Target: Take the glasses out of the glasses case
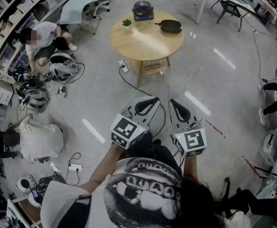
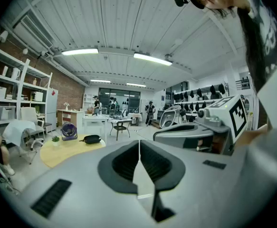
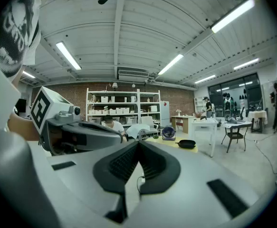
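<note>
My left gripper (image 1: 155, 99) and right gripper (image 1: 172, 100) are held side by side at waist height, pointing toward a round wooden table (image 1: 148, 44) some way ahead. Both are shut with nothing between the jaws. The left gripper view shows its own pads meeting at the tip (image 2: 139, 142) and the right gripper (image 2: 195, 133) beside it. In the right gripper view the pads touch at the tip (image 3: 138, 142), with the left gripper (image 3: 76, 133) alongside. On the table stand a small potted plant (image 1: 127, 23), a small purple fan (image 1: 143, 10) and a black pan-shaped object (image 1: 170, 26). I cannot make out any glasses case or glasses.
A person (image 1: 41, 37) sits on the floor at the left among gear and cables. A cable (image 1: 128, 80) runs from under the table toward me. A covered chair (image 1: 83, 8) stands behind the table. A black chair (image 1: 231, 7) and white tables are at the back right.
</note>
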Motion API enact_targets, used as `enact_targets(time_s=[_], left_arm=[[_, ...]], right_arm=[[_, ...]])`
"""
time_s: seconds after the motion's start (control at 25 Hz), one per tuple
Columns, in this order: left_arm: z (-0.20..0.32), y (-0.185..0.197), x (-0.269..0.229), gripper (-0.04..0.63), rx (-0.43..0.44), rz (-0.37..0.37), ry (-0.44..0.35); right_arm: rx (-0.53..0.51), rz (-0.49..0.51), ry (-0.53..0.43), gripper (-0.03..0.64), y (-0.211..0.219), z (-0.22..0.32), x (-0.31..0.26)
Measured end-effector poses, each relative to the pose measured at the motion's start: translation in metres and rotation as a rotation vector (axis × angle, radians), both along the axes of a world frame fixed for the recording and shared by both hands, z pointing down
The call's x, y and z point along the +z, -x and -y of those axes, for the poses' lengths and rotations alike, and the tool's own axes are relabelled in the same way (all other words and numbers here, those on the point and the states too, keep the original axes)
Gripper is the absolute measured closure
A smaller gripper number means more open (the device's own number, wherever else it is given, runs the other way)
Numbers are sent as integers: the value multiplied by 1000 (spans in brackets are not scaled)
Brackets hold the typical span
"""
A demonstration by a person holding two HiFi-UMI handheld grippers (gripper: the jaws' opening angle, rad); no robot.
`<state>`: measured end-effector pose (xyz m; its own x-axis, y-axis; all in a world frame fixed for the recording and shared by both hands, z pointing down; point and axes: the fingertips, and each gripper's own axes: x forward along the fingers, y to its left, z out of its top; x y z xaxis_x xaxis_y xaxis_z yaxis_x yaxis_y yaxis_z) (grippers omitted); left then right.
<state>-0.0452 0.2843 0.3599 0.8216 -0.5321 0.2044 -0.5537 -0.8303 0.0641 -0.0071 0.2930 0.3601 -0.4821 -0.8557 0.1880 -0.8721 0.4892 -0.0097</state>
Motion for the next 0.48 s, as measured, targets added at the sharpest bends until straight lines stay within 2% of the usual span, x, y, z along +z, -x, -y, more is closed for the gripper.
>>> enact_targets(time_s=[0.48], left_arm=[[11, -21, 5, 580, 0, 23, 1]], right_arm=[[-1, 40, 22, 623, -21, 13, 8]])
